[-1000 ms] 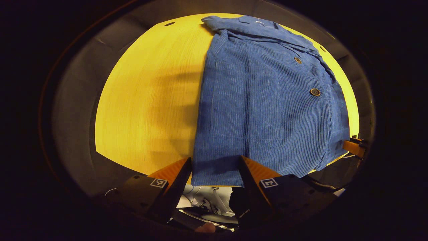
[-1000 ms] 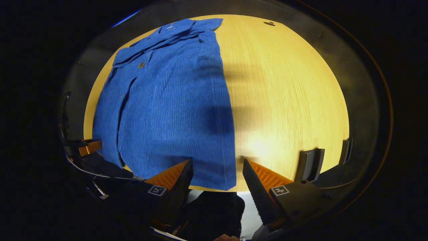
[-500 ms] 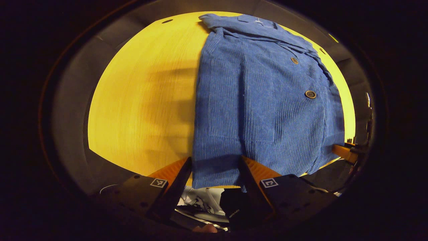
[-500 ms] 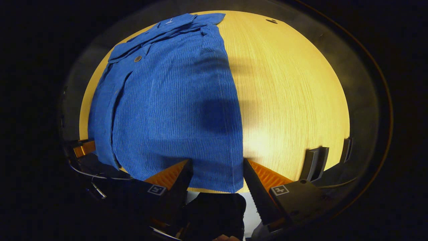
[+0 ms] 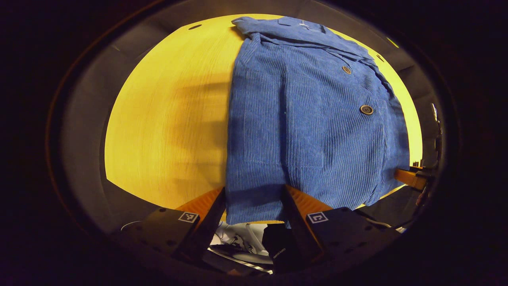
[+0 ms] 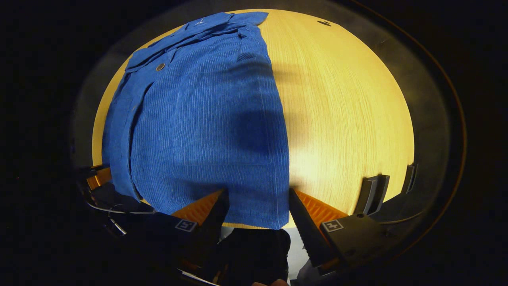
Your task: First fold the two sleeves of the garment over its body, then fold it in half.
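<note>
Left gripper view: garment [image 5: 309,119] hem between tongs [image 5: 254,198].

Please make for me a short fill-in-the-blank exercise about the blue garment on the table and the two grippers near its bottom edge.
1. The blue garment lies flat on a wooden ____.
2. Both sleeves are already folded over the ____ of the garment.
3. The left gripper and the right gripper each have their fingers ____, at the hem.
4. The collar lies at the ____ end from the grippers.

Missing words: table; body; open; far
</note>
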